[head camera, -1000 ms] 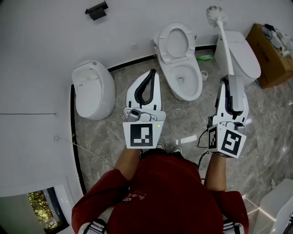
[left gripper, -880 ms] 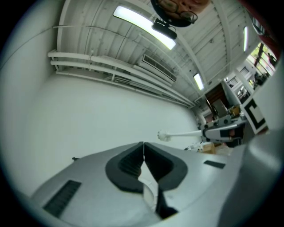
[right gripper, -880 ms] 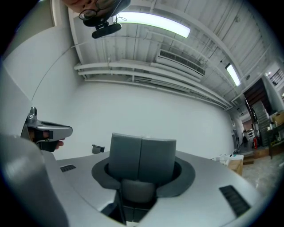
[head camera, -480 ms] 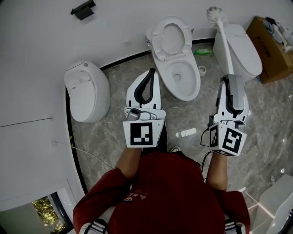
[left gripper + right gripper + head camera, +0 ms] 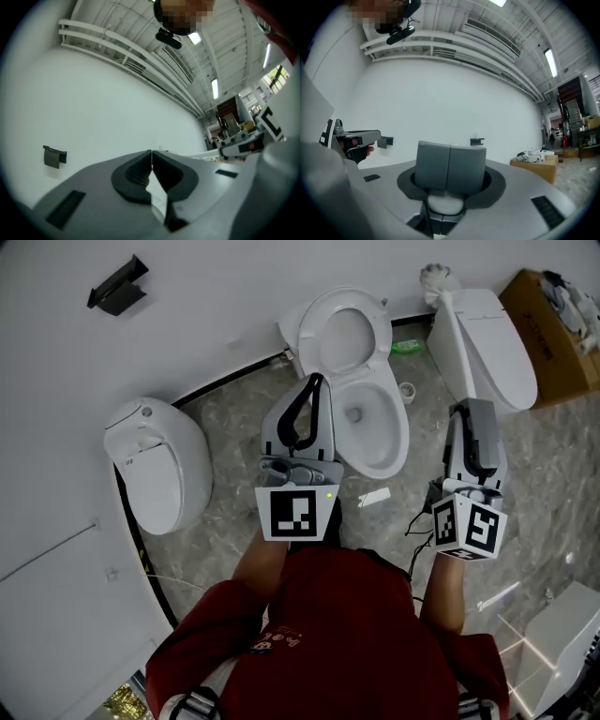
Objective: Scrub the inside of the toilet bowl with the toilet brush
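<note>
The white toilet [image 5: 367,432] stands open ahead of me, its seat and lid [image 5: 343,335] raised against the wall. My right gripper [image 5: 466,410] is shut on the white handle of the toilet brush, which points up and away with its bristle head [image 5: 435,277] near the wall, right of the bowl. In the right gripper view the grey pads [image 5: 450,161] meet over the round white handle [image 5: 445,204]. My left gripper [image 5: 315,381] is shut and holds nothing; its tips hang over the bowl's left rim. The left gripper view shows its jaws [image 5: 151,157] closed against a white wall.
A second toilet [image 5: 150,460] with closed lid stands at the left, a third [image 5: 487,343] at the upper right beside a cardboard box [image 5: 553,329]. A green item [image 5: 405,347], a small white cup [image 5: 406,390] and a white scrap [image 5: 375,496] lie on the marble floor.
The view has shifted toward the open toilet, which now lies closer and more central. The left gripper's tips now overlap the bowl's left rim. The brush stays held upright.
</note>
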A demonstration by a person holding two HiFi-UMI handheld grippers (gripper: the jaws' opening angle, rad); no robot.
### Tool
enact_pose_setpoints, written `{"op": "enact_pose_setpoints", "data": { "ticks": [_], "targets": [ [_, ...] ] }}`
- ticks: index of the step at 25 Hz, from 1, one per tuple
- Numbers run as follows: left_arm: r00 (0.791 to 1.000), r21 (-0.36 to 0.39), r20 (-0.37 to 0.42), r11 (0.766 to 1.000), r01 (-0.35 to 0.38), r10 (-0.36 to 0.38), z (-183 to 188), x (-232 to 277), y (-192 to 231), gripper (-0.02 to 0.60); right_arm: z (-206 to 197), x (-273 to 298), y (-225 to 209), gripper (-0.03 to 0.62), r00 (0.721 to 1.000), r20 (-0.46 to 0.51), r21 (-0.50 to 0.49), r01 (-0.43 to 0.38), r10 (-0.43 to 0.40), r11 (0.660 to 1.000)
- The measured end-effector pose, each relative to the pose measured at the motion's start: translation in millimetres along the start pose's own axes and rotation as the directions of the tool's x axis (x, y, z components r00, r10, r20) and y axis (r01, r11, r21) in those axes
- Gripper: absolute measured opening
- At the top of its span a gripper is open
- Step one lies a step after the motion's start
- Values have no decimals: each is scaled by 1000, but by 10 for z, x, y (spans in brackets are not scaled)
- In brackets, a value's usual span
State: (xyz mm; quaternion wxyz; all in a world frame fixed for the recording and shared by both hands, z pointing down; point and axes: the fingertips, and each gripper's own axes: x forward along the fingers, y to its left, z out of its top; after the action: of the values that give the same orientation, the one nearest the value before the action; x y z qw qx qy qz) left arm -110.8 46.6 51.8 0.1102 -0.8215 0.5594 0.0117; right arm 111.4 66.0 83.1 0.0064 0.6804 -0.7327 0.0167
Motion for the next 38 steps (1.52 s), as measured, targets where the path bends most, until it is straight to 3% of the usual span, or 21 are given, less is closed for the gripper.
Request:
{"op": "enact_pose_setpoints", "data": {
  "ticks": [3, 8, 14, 17, 21, 27, 33, 38],
  "targets": [
    [999, -28, -10, 999, 31, -32, -242, 364, 199, -2, -183, 367, 90, 161, 998, -62, -8, 16, -16, 1000],
    [998, -5, -25, 999, 50, -50, -717, 731, 284, -2, -644, 646, 124, 161, 985, -171, -7, 1, -2, 1000],
    [990, -64, -123, 996, 65, -72, -1723, 900, 116, -2, -1737, 768, 73, 161, 933, -355, 31, -49, 57, 998],
    [981, -70, -183, 996, 55, -67, -2363, 873, -79, -1, -2484, 691, 56, 161, 878, -468, 66, -79, 101, 995],
    [950, -138, -307, 990, 8, -51, -3348, 767, -334, -2, -3667, 668, -19, 161, 785, -600, 79, -132, 153, 988],
    [890, -177, -454, 983, -49, -37, -4407, 478, -648, -2, -5255, 587, -137, 161, 621, -755, 85, -225, 210, 971],
    [863, -197, -505, 978, -73, -37, -4976, 364, -901, -2, -6280, 682, -252, 161, 530, -826, 20, -309, 190, 951],
    [853, -193, -521, 978, -76, -37, -5056, 315, -963, -2, -6574, 695, -156, 155, 474, -856, -4, -406, 207, 914]
  ]
}}
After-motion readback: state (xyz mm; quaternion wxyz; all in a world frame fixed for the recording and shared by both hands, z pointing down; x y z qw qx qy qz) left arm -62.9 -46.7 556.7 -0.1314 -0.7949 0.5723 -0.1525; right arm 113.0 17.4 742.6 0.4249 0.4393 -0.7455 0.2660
